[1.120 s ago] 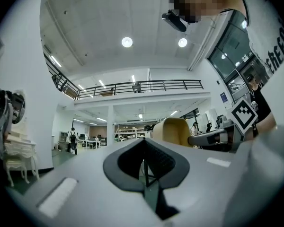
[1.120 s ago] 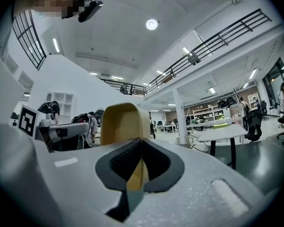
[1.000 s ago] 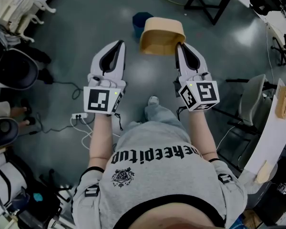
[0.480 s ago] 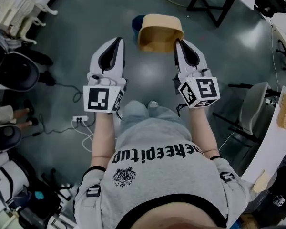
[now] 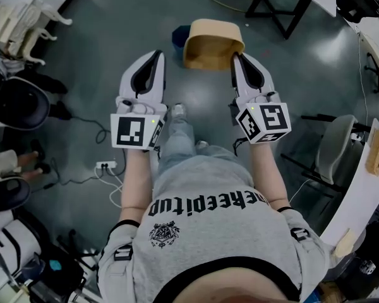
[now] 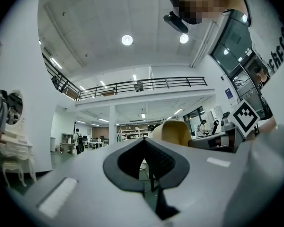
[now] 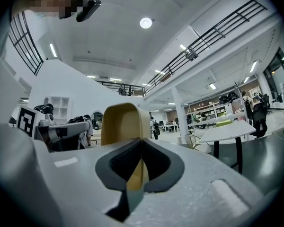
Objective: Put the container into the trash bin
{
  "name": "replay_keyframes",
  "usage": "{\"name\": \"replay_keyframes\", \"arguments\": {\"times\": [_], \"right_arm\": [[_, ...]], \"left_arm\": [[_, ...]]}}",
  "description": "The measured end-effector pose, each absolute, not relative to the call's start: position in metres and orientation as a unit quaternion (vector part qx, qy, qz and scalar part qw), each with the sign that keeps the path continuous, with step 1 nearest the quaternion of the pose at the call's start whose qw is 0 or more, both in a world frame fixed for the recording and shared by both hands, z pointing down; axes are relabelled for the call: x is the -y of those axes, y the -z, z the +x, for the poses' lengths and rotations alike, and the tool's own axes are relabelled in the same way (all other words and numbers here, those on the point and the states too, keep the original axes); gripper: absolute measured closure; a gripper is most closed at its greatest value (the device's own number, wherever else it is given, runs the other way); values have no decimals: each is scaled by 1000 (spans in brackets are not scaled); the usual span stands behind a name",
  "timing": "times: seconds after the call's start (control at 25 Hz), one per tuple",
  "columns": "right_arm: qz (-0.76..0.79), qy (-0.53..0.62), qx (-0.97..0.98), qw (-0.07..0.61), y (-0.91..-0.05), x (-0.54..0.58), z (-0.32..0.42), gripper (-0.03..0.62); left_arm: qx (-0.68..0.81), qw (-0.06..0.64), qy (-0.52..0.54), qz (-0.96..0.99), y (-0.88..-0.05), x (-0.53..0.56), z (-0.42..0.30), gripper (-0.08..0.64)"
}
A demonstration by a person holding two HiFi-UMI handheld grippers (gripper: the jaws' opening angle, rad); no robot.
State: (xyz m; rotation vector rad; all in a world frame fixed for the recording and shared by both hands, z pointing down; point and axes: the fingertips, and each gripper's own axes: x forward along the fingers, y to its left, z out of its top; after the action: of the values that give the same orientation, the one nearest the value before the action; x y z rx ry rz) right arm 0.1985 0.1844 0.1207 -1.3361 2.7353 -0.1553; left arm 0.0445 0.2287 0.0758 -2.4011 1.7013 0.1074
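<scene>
In the head view my right gripper (image 5: 238, 59) is shut on the rim of a tan, open-topped container (image 5: 211, 43) and holds it above the grey floor. The right gripper view shows that container (image 7: 123, 122) standing up between the shut jaws of the right gripper (image 7: 141, 143). To the left, my left gripper (image 5: 156, 55) is shut with nothing in it, level with the right one. From the left gripper view the container (image 6: 175, 132) shows beyond the left gripper (image 6: 144, 143). A dark blue bin (image 5: 179, 35) on the floor is partly hidden behind the container.
Black table legs (image 5: 275, 5) stand ahead on the right. A grey chair (image 5: 338, 141) and a white table edge (image 5: 366, 182) line the right side. Dark chairs (image 5: 19, 103) and a power strip with cables (image 5: 104, 166) lie on the left. The person's leg and shoe (image 5: 177, 112) are below the grippers.
The person has stepped forward, one leg swinging ahead, and the floor has shifted under the view. Both grippers hold the same pose, the right still holding the container.
</scene>
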Motion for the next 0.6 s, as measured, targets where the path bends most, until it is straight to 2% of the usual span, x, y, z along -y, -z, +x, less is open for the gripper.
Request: {"name": "replay_keyframes", "arguments": {"times": [0.6], "right_arm": [[-467, 63, -881, 51, -127, -63, 145, 580]], "left_arm": [[-539, 99, -34, -836, -79, -97, -10, 541]]}}
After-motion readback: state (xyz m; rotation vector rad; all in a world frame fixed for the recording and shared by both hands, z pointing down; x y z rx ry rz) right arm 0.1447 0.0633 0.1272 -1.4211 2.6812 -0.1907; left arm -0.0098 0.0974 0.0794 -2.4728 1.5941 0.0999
